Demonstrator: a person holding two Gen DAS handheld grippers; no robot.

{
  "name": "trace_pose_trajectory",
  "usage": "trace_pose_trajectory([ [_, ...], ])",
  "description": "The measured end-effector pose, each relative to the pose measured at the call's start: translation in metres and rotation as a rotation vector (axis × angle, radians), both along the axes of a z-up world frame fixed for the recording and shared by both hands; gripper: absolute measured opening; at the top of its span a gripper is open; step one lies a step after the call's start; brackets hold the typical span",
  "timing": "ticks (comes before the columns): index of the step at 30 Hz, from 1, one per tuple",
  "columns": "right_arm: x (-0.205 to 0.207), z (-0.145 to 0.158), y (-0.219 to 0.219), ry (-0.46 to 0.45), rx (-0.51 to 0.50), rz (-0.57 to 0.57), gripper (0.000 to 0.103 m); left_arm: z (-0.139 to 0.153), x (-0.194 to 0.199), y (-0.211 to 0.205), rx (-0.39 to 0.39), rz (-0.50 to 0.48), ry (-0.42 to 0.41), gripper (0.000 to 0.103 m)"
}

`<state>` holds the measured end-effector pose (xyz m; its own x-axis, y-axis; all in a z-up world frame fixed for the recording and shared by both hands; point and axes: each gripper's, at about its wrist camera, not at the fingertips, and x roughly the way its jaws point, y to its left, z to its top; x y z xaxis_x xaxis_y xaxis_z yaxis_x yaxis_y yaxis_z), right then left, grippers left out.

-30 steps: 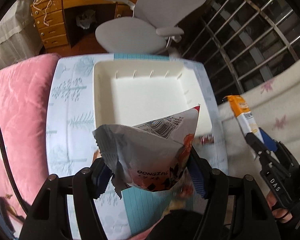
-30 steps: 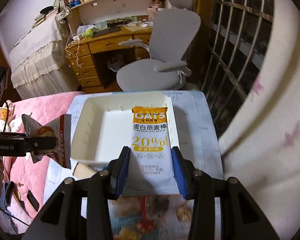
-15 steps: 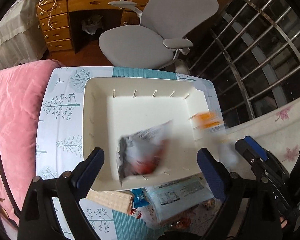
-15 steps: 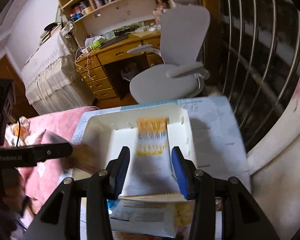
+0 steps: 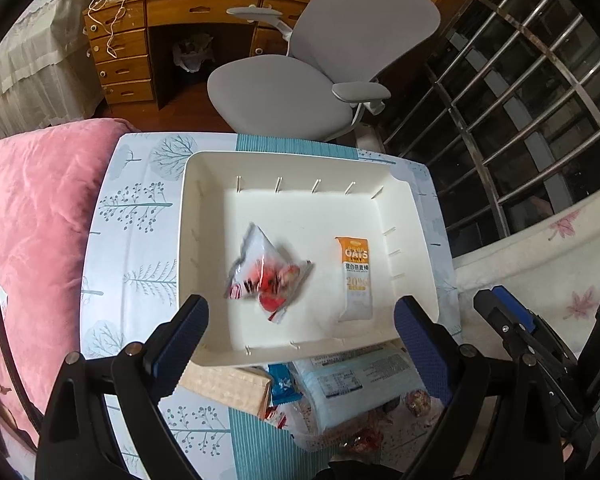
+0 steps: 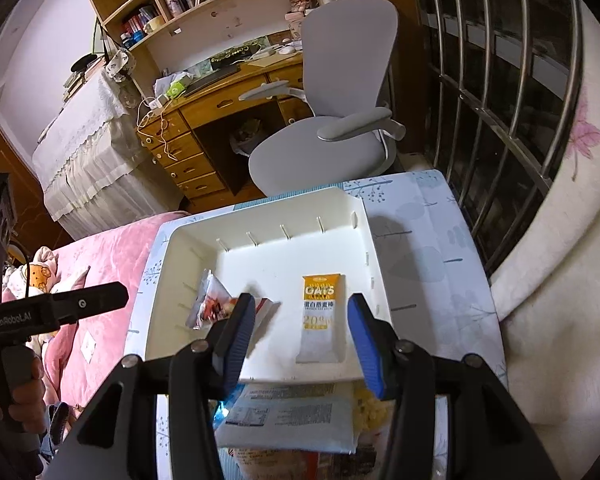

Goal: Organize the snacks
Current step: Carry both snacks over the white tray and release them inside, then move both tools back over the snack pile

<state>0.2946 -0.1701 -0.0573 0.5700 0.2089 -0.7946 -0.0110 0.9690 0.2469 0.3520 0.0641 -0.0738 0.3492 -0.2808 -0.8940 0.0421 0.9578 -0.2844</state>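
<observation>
Now that grippers released, oat bar [image 5: 356, 276], snack bag [image 5: 266, 276] in tray [image 5: 204, 168]

White tray [image 5: 204, 240] mid-frame holds crumpled red-white snack packet [image 5: 266, 276] left, flat OATS bar [image 5: 356, 276] right, apart.

One white tray [image 5: 188, 240] holds two snacks: one crumpled packet [image 5: 266, 276] left, one oat bar [image 5: 356, 276] right.
</observation>
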Motion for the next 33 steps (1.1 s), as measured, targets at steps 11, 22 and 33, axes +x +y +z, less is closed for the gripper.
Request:
trace_pose_trajectory([
  [11,-0.063,0.022,0.024,-0.039,-0.021,-0.056,0.048,0.026,-0.063,0.027,-0.005,-0.078,-0.067,0.093],
  [22,-0.137,0.023,0.054,-0.047,-0.057,-0.159,0.048,0.026,-0.126,0.049,-0.008,-0.202,-0.084,0.093],
  [33,-0.203,-0.007,0.069,0.017,-0.121,-0.231,0.048,0.004,-0.17,0.046,-0.001,-0.321,-0.032,0.093],
])
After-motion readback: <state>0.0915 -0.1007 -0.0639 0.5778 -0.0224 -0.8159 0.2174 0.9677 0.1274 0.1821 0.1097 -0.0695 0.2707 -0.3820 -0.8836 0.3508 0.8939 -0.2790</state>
